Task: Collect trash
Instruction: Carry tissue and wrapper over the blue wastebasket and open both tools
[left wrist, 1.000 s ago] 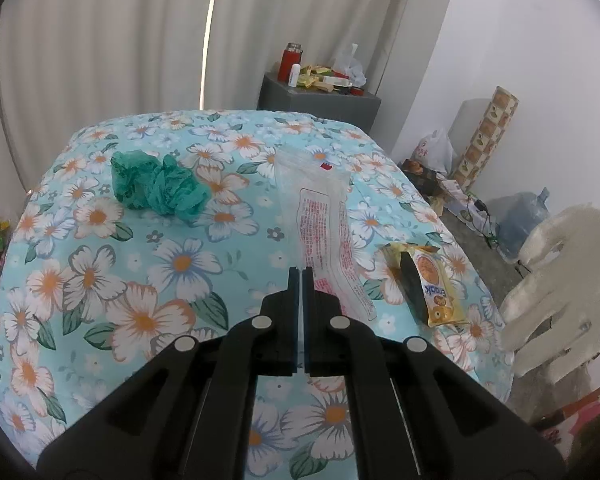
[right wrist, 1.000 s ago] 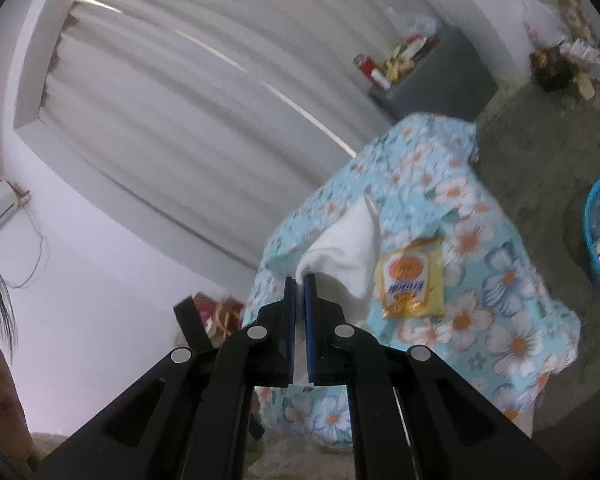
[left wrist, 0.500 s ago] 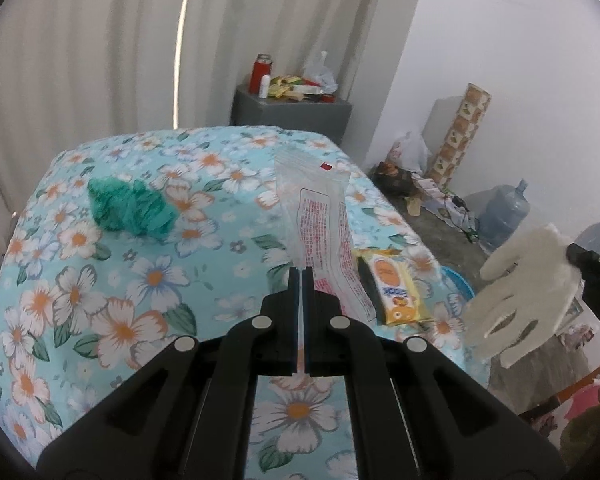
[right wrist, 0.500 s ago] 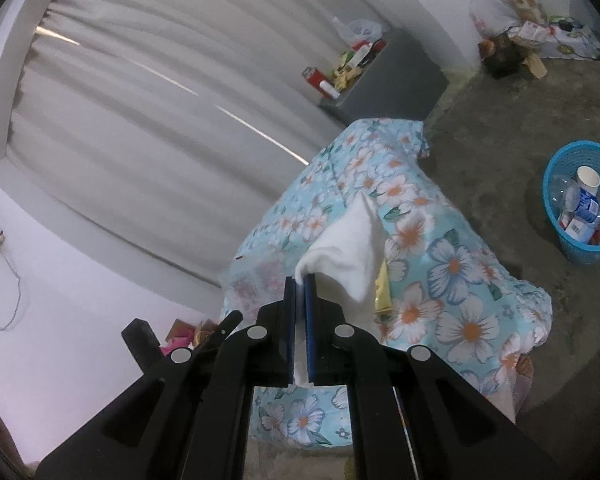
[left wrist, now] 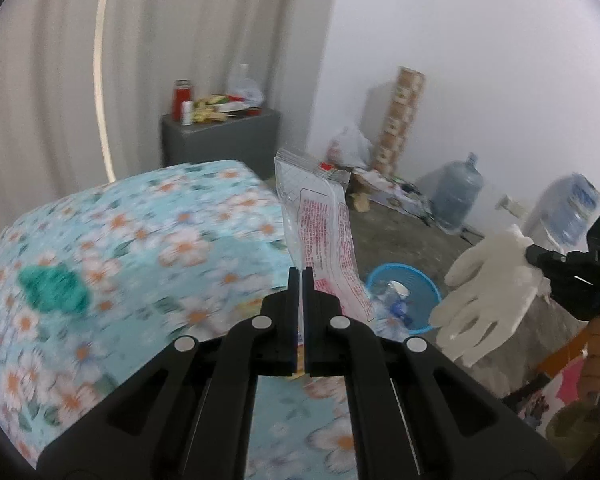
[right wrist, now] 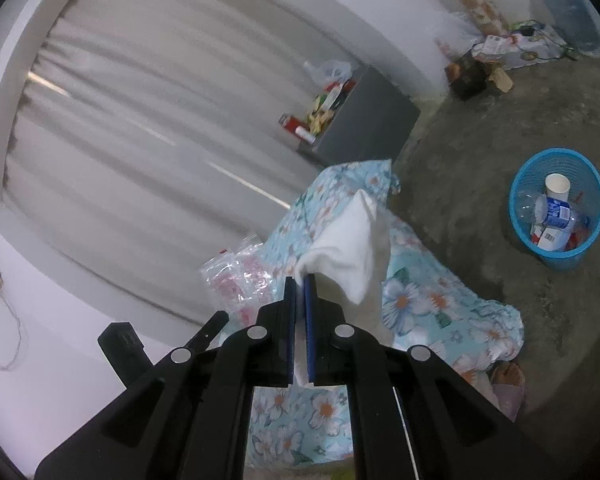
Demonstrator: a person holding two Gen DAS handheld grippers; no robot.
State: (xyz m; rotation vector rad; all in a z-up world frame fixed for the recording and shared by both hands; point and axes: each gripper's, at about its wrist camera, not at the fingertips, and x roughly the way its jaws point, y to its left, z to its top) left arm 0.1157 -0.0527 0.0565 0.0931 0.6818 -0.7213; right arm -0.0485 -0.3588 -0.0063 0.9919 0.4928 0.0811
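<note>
Shift: both views swung off the flowered blue tablecloth (left wrist: pixel 148 236) toward the round blue mesh basket (right wrist: pixel 558 208).
Left gripper (left wrist: pixel 301 276): clamped on clear red-printed plastic wrapper (left wrist: pixel 320 224), light, slippery, pinched low.
Right gripper (right wrist: pixel 299 284): clamped on limp white glove (left wrist: pixel 488 284).
Room: bare floor around basket.

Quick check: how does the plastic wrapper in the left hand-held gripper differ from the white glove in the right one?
The plastic wrapper is clear with red print and stands stiffly upright; the white glove is opaque, soft cloth, its fingers drooping. The wrapper is long and flat; the glove is broad and bulky. Both are pinched at one end, the wrapper by the left hand-held gripper and the glove by the right hand-held gripper.
</note>
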